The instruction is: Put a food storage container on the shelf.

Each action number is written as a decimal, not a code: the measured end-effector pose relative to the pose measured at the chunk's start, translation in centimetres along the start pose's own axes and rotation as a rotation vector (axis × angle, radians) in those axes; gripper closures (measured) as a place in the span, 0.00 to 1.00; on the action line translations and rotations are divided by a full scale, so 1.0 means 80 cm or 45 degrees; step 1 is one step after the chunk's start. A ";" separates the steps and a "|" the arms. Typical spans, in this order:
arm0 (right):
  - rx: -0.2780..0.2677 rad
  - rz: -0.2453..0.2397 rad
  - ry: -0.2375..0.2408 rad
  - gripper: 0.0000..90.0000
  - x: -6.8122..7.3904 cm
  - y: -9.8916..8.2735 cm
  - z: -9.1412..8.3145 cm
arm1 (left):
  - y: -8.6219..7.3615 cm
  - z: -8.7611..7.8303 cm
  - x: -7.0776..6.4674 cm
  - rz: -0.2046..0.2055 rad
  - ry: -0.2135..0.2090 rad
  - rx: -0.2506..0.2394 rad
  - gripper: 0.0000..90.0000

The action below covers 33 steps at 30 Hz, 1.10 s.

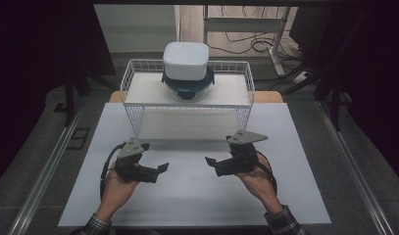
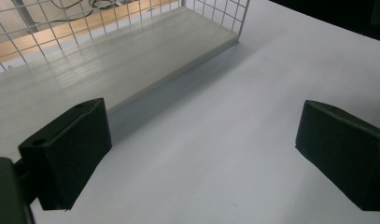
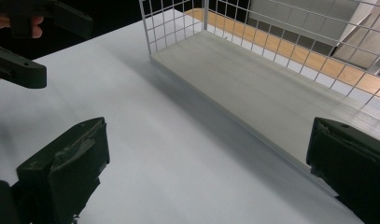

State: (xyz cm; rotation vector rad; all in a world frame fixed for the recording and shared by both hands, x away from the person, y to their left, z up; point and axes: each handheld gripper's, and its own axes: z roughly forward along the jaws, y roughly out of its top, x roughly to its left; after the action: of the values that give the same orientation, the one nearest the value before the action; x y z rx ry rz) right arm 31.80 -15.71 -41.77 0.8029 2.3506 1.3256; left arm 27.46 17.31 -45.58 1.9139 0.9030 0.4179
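both tongs hover low over the white bench [image 1: 197, 196], facing each other, well apart. the left tongs [image 1: 160, 169] stand wide open and empty, and so do the right tongs [image 1: 211, 161]. just beyond them sits a white wire rack [image 1: 187, 105]. on its top shelf, a white bowl [image 1: 186, 59] rests upside down on a dark-rimmed container [image 1: 187, 87].

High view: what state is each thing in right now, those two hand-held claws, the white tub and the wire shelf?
left gripper: open, holding nothing, over the table.
right gripper: open, holding nothing.
white container: upside down, stacked on the dark-lidded container.
dark-lidded container: lid on, sitting on the upper shelf.
wire rack: upright; lower shelf bare.
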 end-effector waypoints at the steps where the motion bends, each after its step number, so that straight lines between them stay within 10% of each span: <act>1: -0.002 0.004 0.001 0.00 0.000 -0.001 -0.001 | -0.001 -0.001 0.000 0.000 0.000 0.002 0.03; 33: 0.023 0.024 -0.001 0.00 0.005 -0.035 -0.019 | -0.048 -0.018 -0.006 -0.047 0.034 0.024 0.03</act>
State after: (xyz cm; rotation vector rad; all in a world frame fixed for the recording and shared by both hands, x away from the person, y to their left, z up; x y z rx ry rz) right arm 29.79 -17.62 -43.44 0.8328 2.3634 1.3127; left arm 24.65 18.90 -48.14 1.9102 0.9614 0.4154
